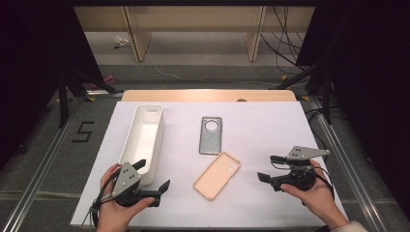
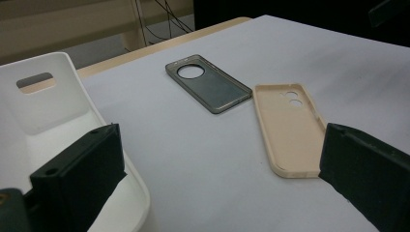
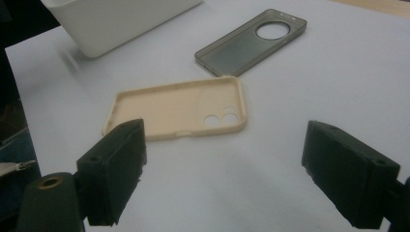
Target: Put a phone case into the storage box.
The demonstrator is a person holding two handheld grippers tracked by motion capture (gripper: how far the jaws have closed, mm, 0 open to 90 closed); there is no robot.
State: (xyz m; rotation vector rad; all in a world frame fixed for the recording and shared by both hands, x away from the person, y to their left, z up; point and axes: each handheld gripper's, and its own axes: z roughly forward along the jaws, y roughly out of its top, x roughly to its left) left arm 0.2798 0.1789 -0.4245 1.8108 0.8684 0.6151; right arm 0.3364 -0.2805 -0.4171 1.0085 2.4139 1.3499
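Observation:
A beige phone case [image 1: 217, 175] [image 2: 288, 128] [image 3: 183, 107] lies hollow side up near the table's front middle. Just beyond it lies a grey translucent phone case [image 1: 211, 135] [image 2: 209, 84] [image 3: 251, 42] with a round camera hole. A long white bin [image 1: 142, 140] [image 2: 46, 104] [image 3: 116, 19] stands at the left. My left gripper [image 1: 153, 175] [image 2: 212, 169] is open at the front left, beside the bin's near end, with nothing between its jaws. My right gripper [image 1: 270, 166] [image 3: 225, 174] is open at the front right, pointing at the beige case from a short way off.
A white sheet [image 1: 261, 121] covers the table, with a wooden edge [image 1: 208, 94] at the far side. Beyond the table stand wooden shelving legs [image 1: 138, 41] and loose cables [image 1: 285, 48] on the floor. Dark stands flank both sides.

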